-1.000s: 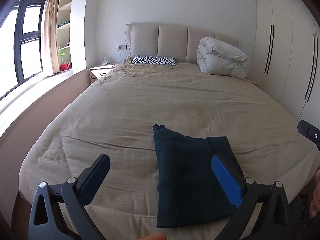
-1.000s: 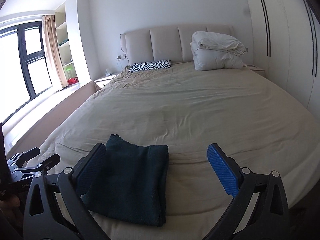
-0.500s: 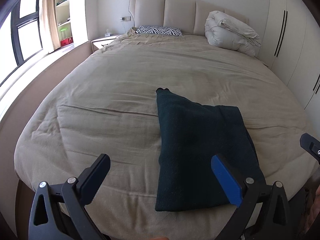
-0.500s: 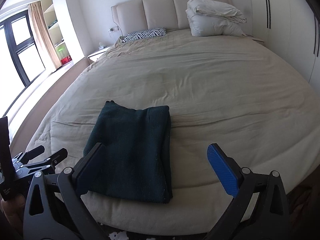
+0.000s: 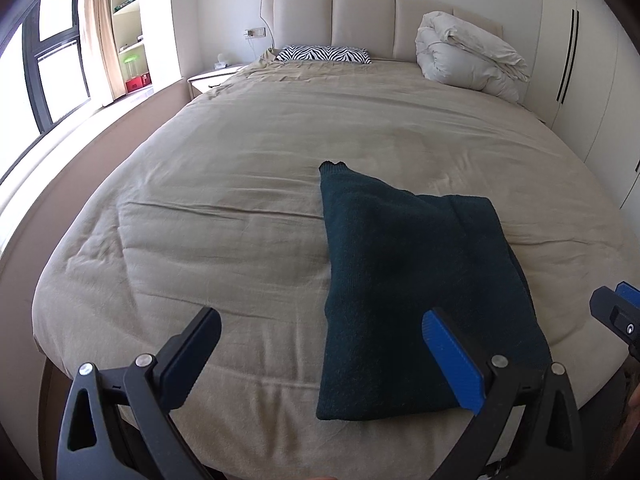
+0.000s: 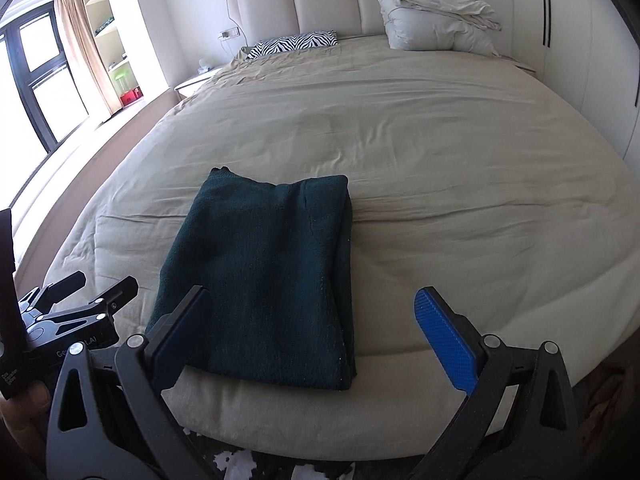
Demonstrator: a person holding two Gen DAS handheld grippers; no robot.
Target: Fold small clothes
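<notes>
Sweater (image 6: 260, 276) lying folded at near edge of bed (image 6: 440, 160), looking nearly done. Left claw (image 5: 320, 360) and right claw (image 6: 312, 336) both hovering spread, gripping nothing. Possibly one tidying fold remaining.

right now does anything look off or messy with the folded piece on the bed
Mostly tidy. The dark green garment lies folded flat near the foot of the bed, but its far left corner pokes out past the fold line, so the top edge is uneven. Both grippers are open and hold nothing.
</notes>
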